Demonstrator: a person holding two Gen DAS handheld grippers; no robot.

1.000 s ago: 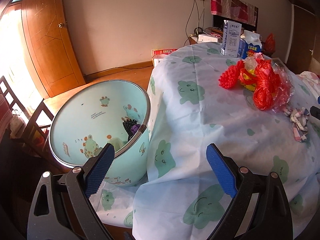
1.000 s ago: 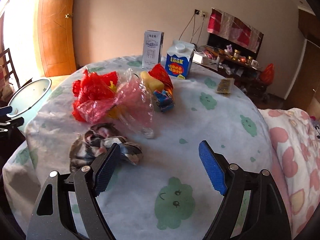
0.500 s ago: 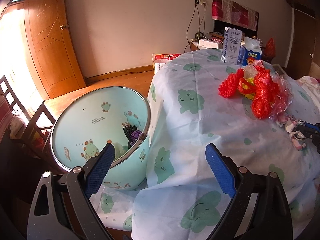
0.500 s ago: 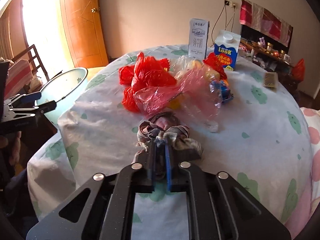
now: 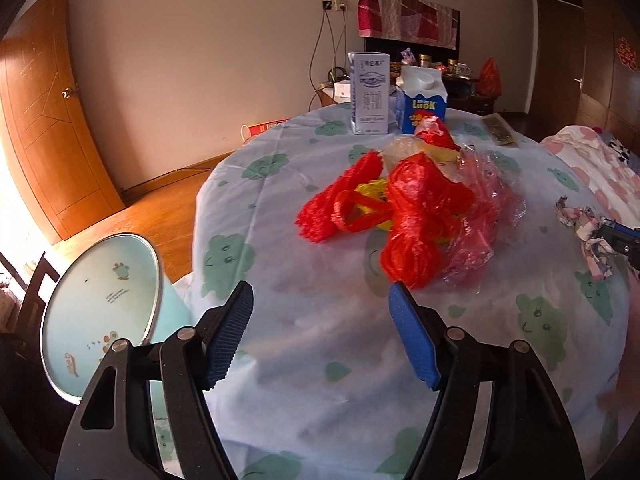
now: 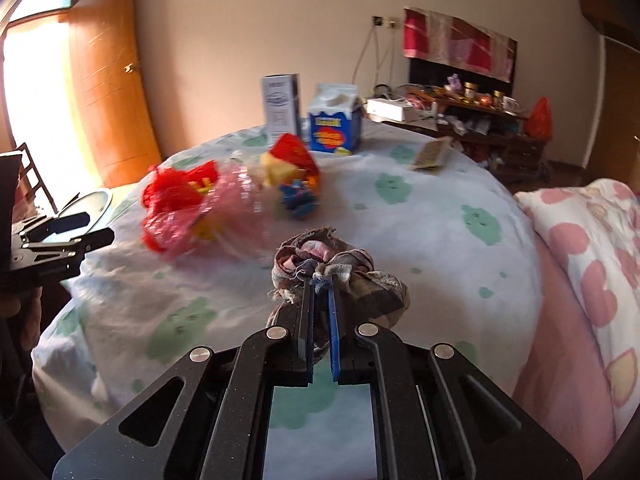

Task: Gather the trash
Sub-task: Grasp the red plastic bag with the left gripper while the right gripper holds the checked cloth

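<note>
Bin [image 5: 100, 304] stands on the floor at far left, beside the table [image 5: 320, 360]. Left gripper [image 5: 320, 340] hovers over the near table edge; its jaws have just been closing, nothing between them, pads apart. Red bags [image 5: 412, 216] lie mid-table, with two cartons [image 5: 370, 94] upright at the far side. Right gripper [image 6: 319, 292] is clenched on the rag [image 6: 332, 264], which is bunched at its fingertips, right of the bags. A pink-patterned cover [image 6: 592, 248] lies at far right.
</note>
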